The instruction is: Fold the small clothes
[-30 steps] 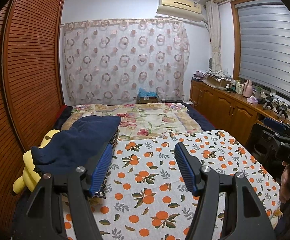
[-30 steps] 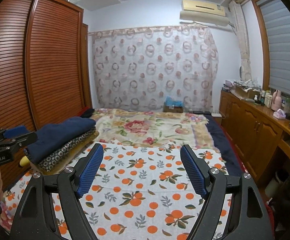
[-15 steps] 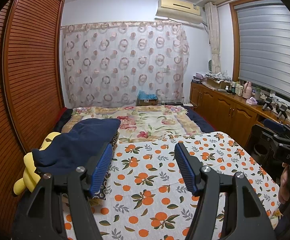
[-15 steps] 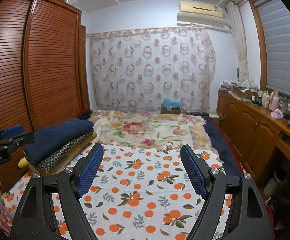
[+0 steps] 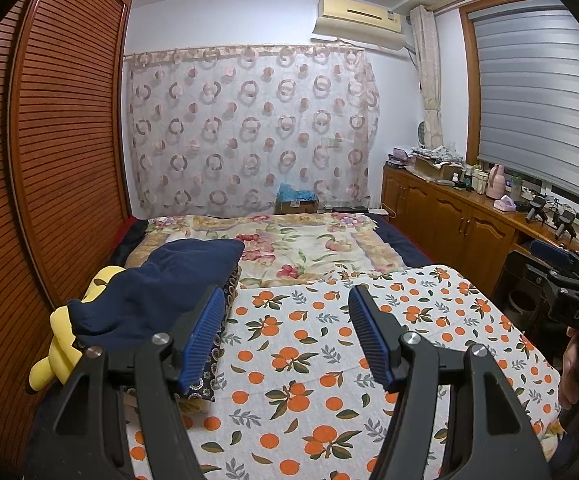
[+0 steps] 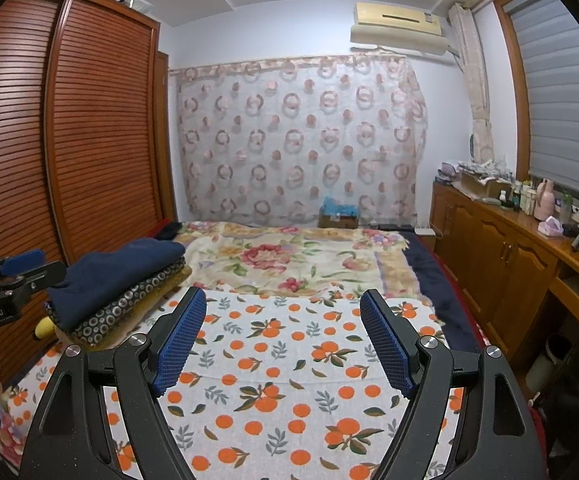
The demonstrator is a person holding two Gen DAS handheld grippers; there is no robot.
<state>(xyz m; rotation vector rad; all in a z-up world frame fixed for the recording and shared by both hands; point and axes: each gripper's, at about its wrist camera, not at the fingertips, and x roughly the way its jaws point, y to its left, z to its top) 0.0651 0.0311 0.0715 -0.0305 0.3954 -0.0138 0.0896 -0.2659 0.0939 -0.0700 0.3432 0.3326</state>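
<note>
A stack of folded clothes (image 5: 161, 284) lies at the left side of the bed, a navy garment on top and a dark ring-patterned one (image 6: 129, 304) under it. My left gripper (image 5: 287, 300) hangs open over the orange-print sheet (image 5: 309, 344), its left pad beside the stack's near corner and nothing between its blue pads. My right gripper (image 6: 283, 300) is also open and empty above the same sheet (image 6: 289, 360), to the right of the stack. Each gripper shows at the edge of the other's view: the left gripper (image 6: 51, 264) and the right gripper (image 5: 549, 256).
A yellow plush toy (image 5: 61, 344) is wedged between the stack and the slatted wardrobe doors (image 5: 49, 160). A floral quilt (image 5: 297, 240) covers the far half of the bed. Wooden cabinets (image 6: 501, 264) with clutter on top run along the right wall. A hand (image 5: 569, 372) holds the right gripper's handle.
</note>
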